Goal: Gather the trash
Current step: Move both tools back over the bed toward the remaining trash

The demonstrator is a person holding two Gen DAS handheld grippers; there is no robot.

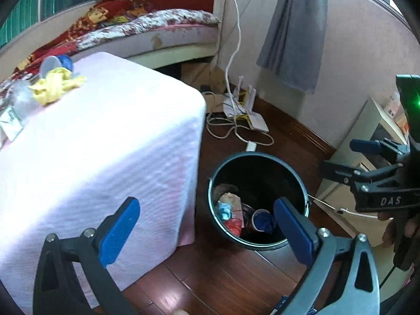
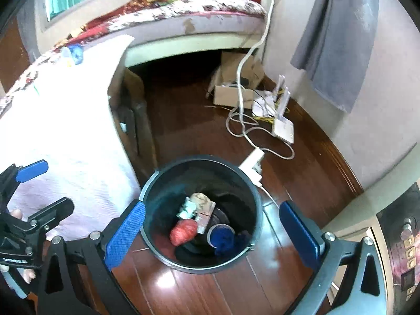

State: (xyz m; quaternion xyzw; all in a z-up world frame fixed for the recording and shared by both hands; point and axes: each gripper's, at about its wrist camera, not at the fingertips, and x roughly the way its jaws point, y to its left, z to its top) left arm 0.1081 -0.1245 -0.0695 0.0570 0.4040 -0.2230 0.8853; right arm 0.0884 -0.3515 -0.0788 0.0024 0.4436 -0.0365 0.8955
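A dark round bin (image 1: 262, 155) stands on the wood floor beside a table under a pale pink cloth (image 1: 110, 136). Inside lie crumpled paper (image 1: 231, 200), a red wad (image 2: 183, 232) and a blue cup (image 2: 221, 236). My left gripper (image 1: 207, 232) is open and empty, hanging above the gap between table and bin. My right gripper (image 2: 212, 236) is open and empty straight above the bin (image 2: 199, 158). Each gripper shows in the other's view: the right gripper (image 1: 351, 157) and the left gripper (image 2: 42, 190). On the tabletop remain a yellow crumpled wad (image 1: 56, 86), a grey-blue cup (image 1: 56, 63) and a wrapper (image 1: 10, 124).
A white router (image 1: 258, 123) with looped cables and a power strip (image 2: 253, 158) lies on the floor behind the bin. A bed (image 1: 162, 34) runs along the back. A grey cloth (image 1: 296, 26) hangs on the wall. A white cabinet (image 1: 367, 131) stands at right.
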